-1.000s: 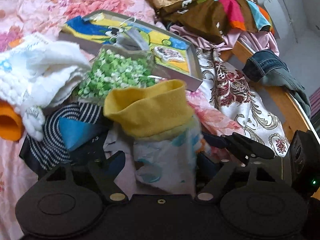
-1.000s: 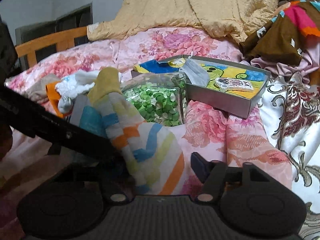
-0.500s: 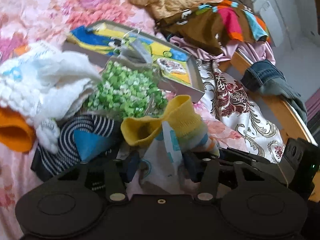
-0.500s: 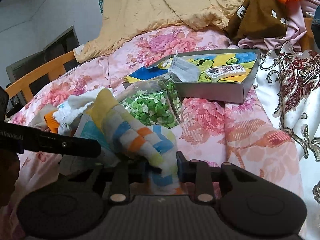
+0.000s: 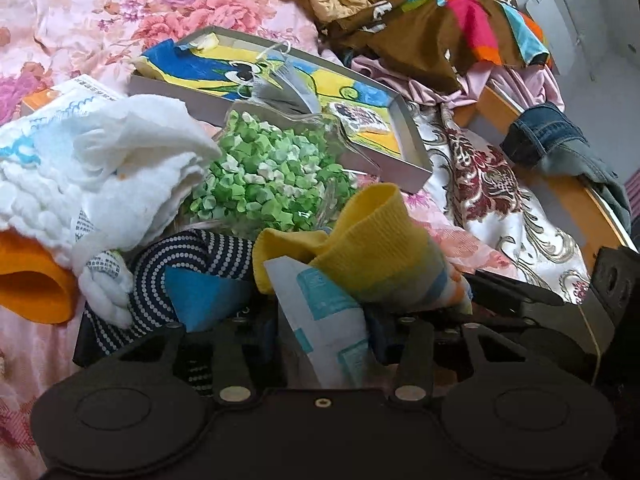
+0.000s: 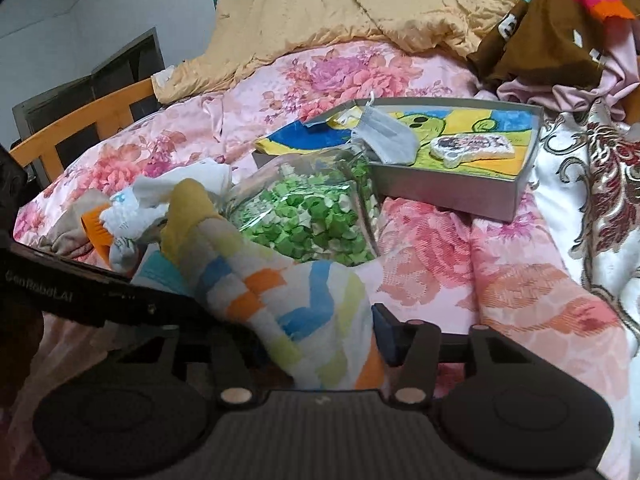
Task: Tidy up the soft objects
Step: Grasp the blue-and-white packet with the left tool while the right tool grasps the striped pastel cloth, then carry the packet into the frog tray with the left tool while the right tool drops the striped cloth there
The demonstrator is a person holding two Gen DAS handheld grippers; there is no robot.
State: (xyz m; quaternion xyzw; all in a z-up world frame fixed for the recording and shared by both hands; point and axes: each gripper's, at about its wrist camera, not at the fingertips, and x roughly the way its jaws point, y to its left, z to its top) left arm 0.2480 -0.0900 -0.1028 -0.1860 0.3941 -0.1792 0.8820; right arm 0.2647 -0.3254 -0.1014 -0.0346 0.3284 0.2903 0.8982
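Striped sock being handled between both sets of jaws

The striped sock (image 6: 304, 312) is being gripped by the left gripper (image 5: 324, 330), whose jaws have just been closing on its yellow-cuffed end, while the right gripper (image 6: 316, 340), jaws just opening, is bracketing its toe; the sock is being kept just before the bag of green stars (image 5: 272, 184) on the bed (image 6: 460, 264).

Knitted cloth sock (image 5: 372, 252); glossy satin bedspread (image 6: 440, 264); matt, perhaps cardboard, box (image 6: 448, 196); fluffy white cloth (image 5: 120, 168).
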